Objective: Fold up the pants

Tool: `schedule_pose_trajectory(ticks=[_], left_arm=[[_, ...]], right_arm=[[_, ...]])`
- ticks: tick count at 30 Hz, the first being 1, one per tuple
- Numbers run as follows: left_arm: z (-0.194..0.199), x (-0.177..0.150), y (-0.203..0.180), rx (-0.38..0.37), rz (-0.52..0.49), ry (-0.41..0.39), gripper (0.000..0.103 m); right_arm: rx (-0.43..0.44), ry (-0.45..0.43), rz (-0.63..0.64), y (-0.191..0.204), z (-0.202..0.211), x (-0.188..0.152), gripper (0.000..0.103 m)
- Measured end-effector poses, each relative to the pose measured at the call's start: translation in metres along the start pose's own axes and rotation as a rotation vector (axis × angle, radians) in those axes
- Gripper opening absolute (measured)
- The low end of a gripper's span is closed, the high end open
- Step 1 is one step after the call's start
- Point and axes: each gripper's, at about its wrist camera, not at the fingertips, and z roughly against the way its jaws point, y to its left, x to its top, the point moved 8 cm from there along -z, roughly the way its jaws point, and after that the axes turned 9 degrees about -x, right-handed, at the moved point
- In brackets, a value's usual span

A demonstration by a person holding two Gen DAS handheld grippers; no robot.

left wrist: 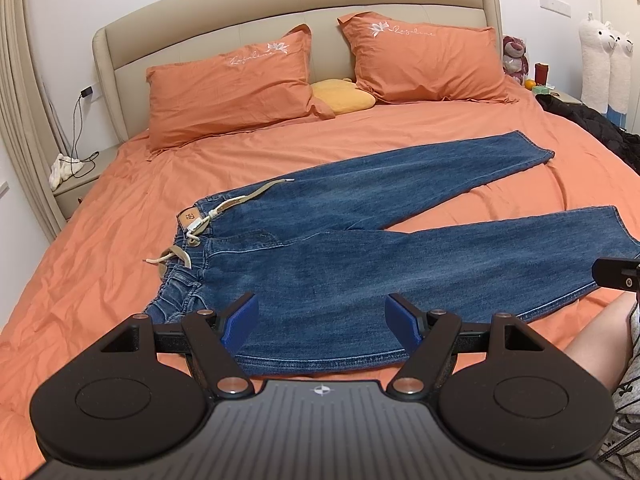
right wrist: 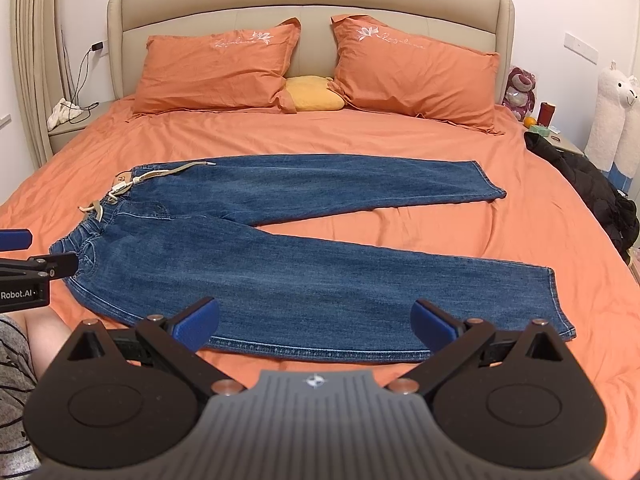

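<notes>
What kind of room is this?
A bedroom, most likely: a wide bed with an orange sheet and beige padded headboard, two orange embroidered pillows, and blue denim pants spread flat on it.

Left gripper (left wrist: pixel 322 316) sits low centre of its own wrist view, jaws spread wide, blue pads (left wrist: pixel 240 320) apart, nothing between them. Right gripper (right wrist: pixel 316 320) same: low centre, jaws wide, empty. Each pokes into the other's view: left at left edge, right at right edge. Bare forearm (left wrist: pixel 596 344) lower right.
</notes>
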Motion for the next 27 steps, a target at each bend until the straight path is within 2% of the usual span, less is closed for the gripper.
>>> schedule_pose_trajectory(ticks=[17,22,27], left_arm=[[-0.003,-0.003,0.001,-0.006,-0.014,0.003,0.085],[-0.008,0.003,0.016,0.006,-0.136,0.025,0.078],[-0.024,0.017,0.051,0.014,-0.253,0.071,0.076]], right_arm=[[-0.013,-0.011,-0.019,-0.012,0.002,0.005,0.098],[0.014,-0.053,-0.002,-0.027,-0.003,0.012,0.098],[-0.002,-0.186,0.064,-0.059,-0.018,0.021,0.098]])
